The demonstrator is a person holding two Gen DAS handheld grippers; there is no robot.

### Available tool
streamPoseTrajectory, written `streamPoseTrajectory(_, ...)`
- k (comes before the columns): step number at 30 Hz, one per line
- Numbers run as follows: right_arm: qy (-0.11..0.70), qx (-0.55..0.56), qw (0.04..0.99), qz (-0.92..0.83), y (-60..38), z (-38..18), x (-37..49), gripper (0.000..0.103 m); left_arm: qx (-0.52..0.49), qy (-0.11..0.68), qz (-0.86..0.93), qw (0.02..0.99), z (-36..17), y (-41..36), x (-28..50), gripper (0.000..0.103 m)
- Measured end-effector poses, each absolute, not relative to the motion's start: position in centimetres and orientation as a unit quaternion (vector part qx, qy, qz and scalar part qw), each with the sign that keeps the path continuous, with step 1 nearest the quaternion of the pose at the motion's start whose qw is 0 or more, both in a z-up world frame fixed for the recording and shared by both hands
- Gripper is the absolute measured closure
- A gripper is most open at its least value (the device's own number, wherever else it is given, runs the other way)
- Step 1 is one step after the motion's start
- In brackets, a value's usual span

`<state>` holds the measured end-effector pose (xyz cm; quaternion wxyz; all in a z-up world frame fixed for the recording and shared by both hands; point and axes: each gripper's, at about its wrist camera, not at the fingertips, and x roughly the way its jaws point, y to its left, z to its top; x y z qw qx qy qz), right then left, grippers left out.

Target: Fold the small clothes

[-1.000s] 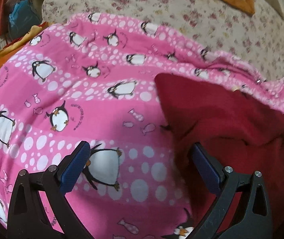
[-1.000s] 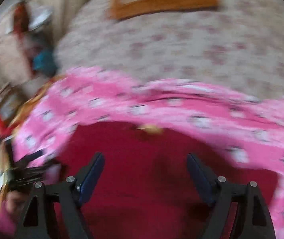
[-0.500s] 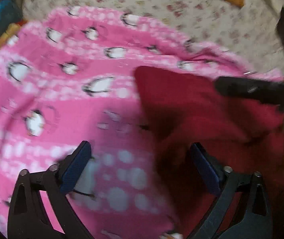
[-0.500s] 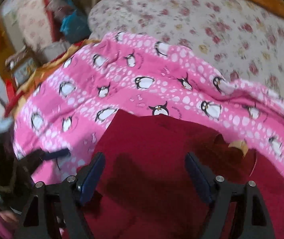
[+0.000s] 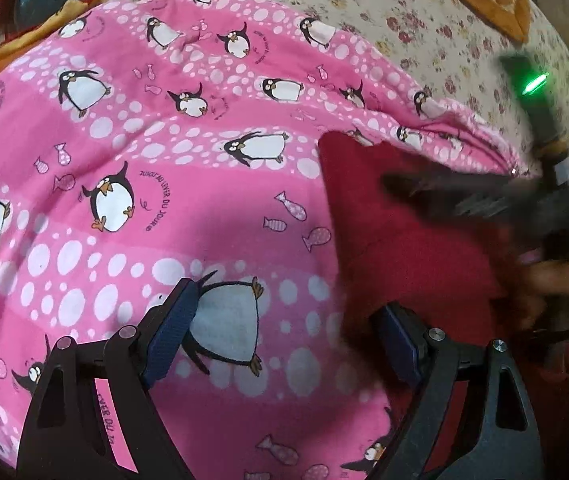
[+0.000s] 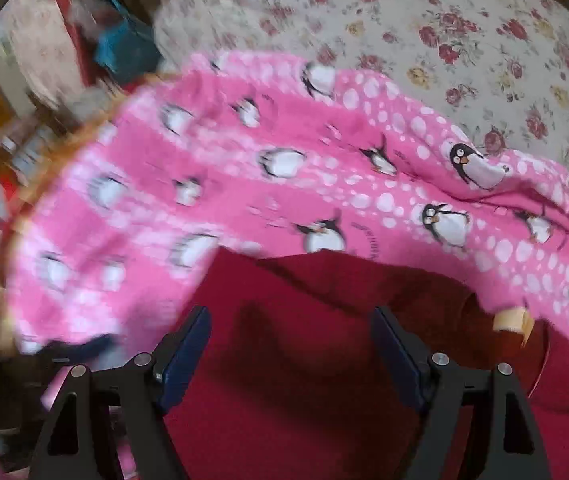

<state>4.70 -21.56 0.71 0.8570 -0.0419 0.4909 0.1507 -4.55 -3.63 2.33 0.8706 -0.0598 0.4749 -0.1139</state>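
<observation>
1. Over the bed's middle, a red garment [image 6: 324,380] is seen lying on the penguin blanket [image 5: 164,208].
2. Both jaws are held wide, empty: left gripper [image 5: 284,336], right gripper [image 6: 290,354].
3. Matching edges should be pinched evenly, then folded.

Right of the open left gripper [image 5: 284,338], the right gripper [image 5: 484,200] is motion-blurred; dark red fleece garment [image 5: 424,248] cut off.
</observation>
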Motion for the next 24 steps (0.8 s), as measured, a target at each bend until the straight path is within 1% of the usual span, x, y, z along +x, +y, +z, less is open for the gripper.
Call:
streamPoseTrajectory(1, 0.501, -0.057, 0.852, 0.143, -21.1, -0.6, 5.2, 0.023, -0.063, 0.473, -0.114, 0.871, 2.5, -3.6, -4.7, 0.017)
streamPoseTrajectory(3, 0.498, -0.043, 0.854, 0.146, -21.5, -1.2, 5.4, 0.023, -0.064, 0.462, -0.119, 0.877, 3.3, -3.5, -5.2, 0.017)
streamPoseTrajectory(7, 0.492, -0.006, 0.858, 0.148, -23.7, 1.2, 3.8, 0.023, -0.059, 0.434, -0.122, 0.891, 4.9, -3.4, -6.1, 0.017)
streamPoseTrajectory(10, 0.481, -0.006, 0.865, 0.140, -26.2, 3.3, 1.1, 0.023, -0.061, 0.415, -0.118, 0.900, 5.8, -3.2, -6.6, 0.017)
streamPoseTrajectory(15, 0.484, -0.002, 0.870, 0.093, -32.2, 4.3, -2.9, 0.023, -0.076, 0.390, -0.102, 0.912, 7.1, -2.2, -7.0, 0.017)
streamPoseTrajectory(17, 0.493, 0.007, 0.868, 0.060, -34.7, 3.5, -3.5, 0.023, -0.085, 0.392, -0.103, 0.910, 7.1, -2.5, -6.6, 0.017)
streamPoseTrajectory(20, 0.533, 0.040, 0.844, 0.043, -37.1, 0.5, -3.1, 0.022, -0.091, 0.399, -0.111, 0.906, 6.9, -3.7, -5.9, 0.017)
streamPoseTrajectory(21, 0.529, 0.055, 0.846, 0.048, -37.5, -0.1, -3.0, 0.019, -0.086, 0.405, -0.115, 0.903, 6.7, -4.6, -5.5, 0.017)
streamPoseTrajectory(22, 0.513, 0.059, 0.855, 0.050, -37.6, 0.1, -3.2, 0.019, -0.078, 0.415, -0.117, 0.899, 6.3, -5.4, -5.1, 0.017)
streamPoseTrajectory(24, 0.512, 0.053, 0.856, 0.053, -37.5, 0.9, -3.8, 0.019, -0.057, 0.443, -0.123, 0.886, 5.1, -7.3, -4.4, 0.017)
